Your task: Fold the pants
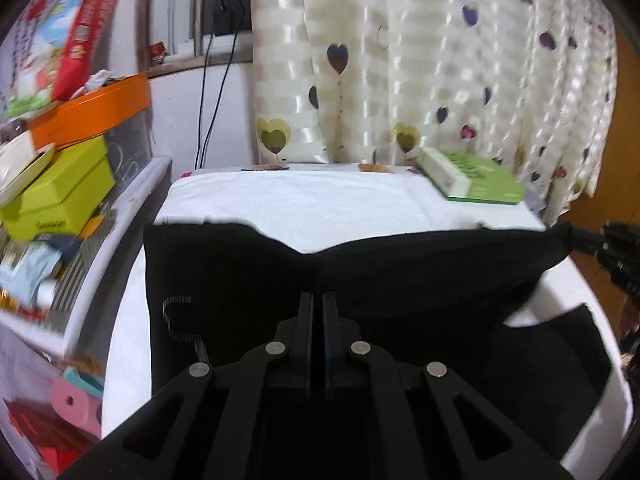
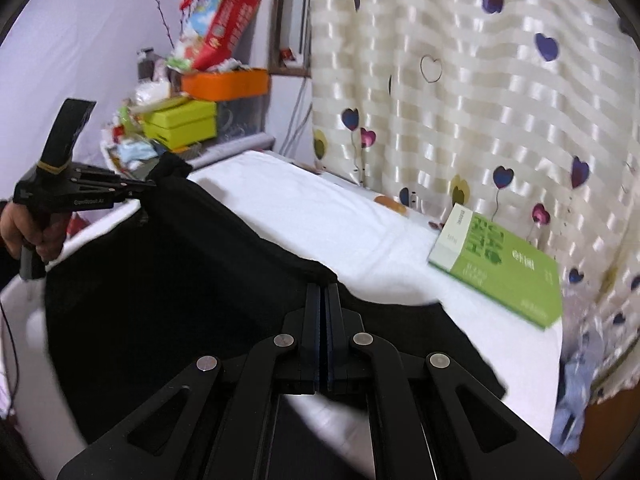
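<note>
Black pants (image 1: 400, 264) hang stretched between both grippers above a table covered with white cloth (image 1: 320, 204). My left gripper (image 1: 319, 298) is shut on the upper edge of the fabric at one end. The right gripper (image 1: 588, 240) shows at the far right of the left wrist view, pinching the other corner. In the right wrist view, my right gripper (image 2: 323, 288) is shut on the pants (image 2: 160, 280), and the left gripper (image 2: 146, 188), held by a hand (image 2: 24, 228), clamps the far corner. Part of the pants lies on the white cloth (image 2: 320, 208).
A green and white box (image 1: 472, 178) (image 2: 500, 264) lies at the back right of the table. A heart-patterned curtain (image 1: 440, 60) hangs behind. Stacked green, orange and red boxes (image 1: 68, 184) crowd a shelf at the left. Blue clothing (image 2: 576, 392) hangs off the right side.
</note>
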The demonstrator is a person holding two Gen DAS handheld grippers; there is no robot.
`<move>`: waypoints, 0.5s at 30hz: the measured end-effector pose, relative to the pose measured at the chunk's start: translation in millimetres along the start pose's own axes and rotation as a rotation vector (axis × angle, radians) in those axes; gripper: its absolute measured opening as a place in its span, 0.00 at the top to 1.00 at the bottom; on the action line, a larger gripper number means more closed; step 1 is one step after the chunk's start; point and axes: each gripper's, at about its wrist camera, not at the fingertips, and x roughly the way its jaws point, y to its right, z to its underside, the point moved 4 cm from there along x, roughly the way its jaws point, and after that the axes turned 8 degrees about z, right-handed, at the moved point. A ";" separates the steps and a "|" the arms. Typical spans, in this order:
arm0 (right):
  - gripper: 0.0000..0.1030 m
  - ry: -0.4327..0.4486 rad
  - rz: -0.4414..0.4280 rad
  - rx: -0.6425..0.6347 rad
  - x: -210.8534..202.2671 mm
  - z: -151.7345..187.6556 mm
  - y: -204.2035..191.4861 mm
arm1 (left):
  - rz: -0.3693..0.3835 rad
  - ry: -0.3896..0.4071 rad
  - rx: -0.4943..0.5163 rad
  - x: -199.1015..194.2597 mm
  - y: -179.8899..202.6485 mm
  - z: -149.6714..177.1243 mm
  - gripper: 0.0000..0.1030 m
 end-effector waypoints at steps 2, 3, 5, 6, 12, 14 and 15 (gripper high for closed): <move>0.99 0.000 0.003 0.007 -21.8 16.1 -13.3 | 0.019 0.013 -0.023 -18.8 7.6 17.9 0.95; 0.99 -0.003 0.001 0.018 -32.7 26.9 -19.7 | 0.029 0.014 -0.036 -28.2 11.9 30.2 0.95; 0.99 -0.023 -0.013 0.051 -51.3 52.6 -33.7 | 0.043 0.013 -0.051 -42.0 19.3 51.8 0.95; 0.99 -0.035 -0.013 0.059 -57.7 63.9 -38.5 | 0.052 0.011 -0.063 -47.6 22.6 63.7 0.95; 0.99 -0.155 -0.031 0.140 -73.4 136.8 -76.1 | 0.077 -0.043 -0.139 -60.1 35.5 129.1 0.95; 0.98 -0.200 -0.019 0.149 -71.7 155.3 -84.1 | 0.083 -0.061 -0.160 -61.3 37.0 145.4 0.95; 0.98 -0.215 -0.016 0.160 -71.8 162.1 -85.6 | 0.084 -0.070 -0.165 -62.7 37.8 153.5 0.94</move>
